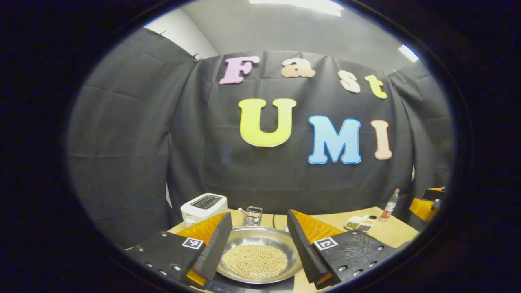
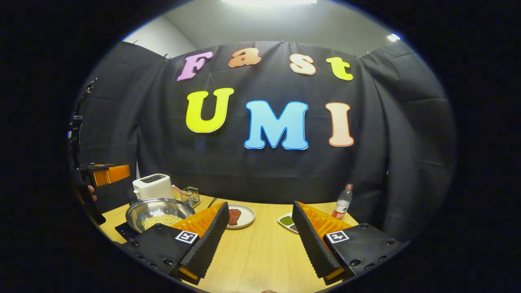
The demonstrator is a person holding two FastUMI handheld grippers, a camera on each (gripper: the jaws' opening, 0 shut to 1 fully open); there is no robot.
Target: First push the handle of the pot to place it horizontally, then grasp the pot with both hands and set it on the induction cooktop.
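Observation:
A steel pot (image 1: 256, 254) holding small yellow beans lies low between the fingers of my left gripper (image 1: 258, 217), which is open and apart from the rim on both sides. The pot rests on a black induction cooktop (image 1: 228, 286). In the right gripper view the pot (image 2: 156, 212) sits at the left on the cooktop (image 2: 123, 230). My right gripper (image 2: 260, 205) stands open over bare wooden table (image 2: 260, 248), holding nothing. The pot's handle is hidden. The left gripper (image 2: 103, 174) appears at the far left with a hand (image 2: 87, 195) below it.
A white toaster (image 2: 152, 186) and a wire basket (image 2: 189, 196) stand behind the pot. A plate of red food (image 2: 240, 215), a small dish of green food (image 2: 287, 220) and a plastic bottle (image 2: 343, 201) stand at the back of the table. The right gripper (image 1: 427, 203) is at the far right.

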